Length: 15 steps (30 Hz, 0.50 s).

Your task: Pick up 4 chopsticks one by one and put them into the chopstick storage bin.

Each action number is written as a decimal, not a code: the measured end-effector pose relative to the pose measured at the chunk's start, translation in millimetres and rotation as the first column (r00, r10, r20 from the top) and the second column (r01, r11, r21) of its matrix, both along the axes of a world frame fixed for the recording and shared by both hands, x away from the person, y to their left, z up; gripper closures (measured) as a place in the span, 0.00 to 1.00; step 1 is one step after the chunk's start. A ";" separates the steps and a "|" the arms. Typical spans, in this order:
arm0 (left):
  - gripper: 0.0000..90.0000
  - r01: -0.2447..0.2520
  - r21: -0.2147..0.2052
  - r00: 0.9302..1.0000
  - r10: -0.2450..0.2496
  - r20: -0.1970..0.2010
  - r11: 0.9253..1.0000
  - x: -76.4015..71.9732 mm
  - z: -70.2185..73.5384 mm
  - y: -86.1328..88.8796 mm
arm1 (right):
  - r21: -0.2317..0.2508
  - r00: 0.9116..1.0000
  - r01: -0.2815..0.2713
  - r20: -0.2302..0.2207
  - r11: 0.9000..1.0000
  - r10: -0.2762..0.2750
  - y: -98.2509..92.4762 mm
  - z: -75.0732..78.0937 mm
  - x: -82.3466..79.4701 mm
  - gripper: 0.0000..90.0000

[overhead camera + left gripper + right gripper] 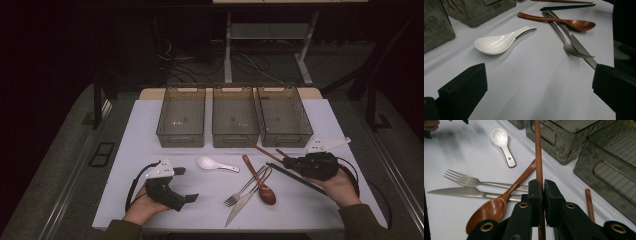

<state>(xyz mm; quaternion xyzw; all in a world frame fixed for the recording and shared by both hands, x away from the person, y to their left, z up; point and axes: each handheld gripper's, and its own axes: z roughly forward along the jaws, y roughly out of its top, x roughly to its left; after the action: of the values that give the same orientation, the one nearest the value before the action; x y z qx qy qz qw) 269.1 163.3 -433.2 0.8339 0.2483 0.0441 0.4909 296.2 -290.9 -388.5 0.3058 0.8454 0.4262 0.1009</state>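
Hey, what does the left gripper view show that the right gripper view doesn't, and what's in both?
Left gripper view alone: the left hand-held gripper with its jaws wide apart over bare white table, and a pair of black chopsticks.
Right gripper view alone: the right hand-held gripper shut on a brown wooden chopstick, a second brown chopstick lying beside it.
Both: the white ceramic soup spoon, brown wooden spoon, steel fork, steel knife and clear smoky bins.
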 end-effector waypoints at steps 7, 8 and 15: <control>0.00 0.000 -0.003 1.000 0.000 0.002 1.000 -0.5 0.1 -0.7 | 0.014 1.000 -0.007 -0.001 1.000 0.007 12.0 4.1 8.1 0.94; 0.00 -0.001 -0.003 1.000 0.001 0.002 1.000 -0.7 0.2 -0.6 | 0.012 1.000 -0.004 -0.002 1.000 0.004 14.1 4.5 9.4 0.94; 0.00 0.003 -0.002 1.000 -0.003 0.004 1.000 -0.7 0.0 -0.5 | 0.017 1.000 -0.005 -0.001 1.000 0.005 29.7 9.3 18.4 0.94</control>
<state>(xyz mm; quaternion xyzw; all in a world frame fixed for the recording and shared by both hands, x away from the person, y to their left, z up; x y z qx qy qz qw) 268.5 162.8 -433.2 0.8338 0.2463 0.0447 0.4920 314.6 -261.3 -379.2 0.3047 0.8426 0.4333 0.0971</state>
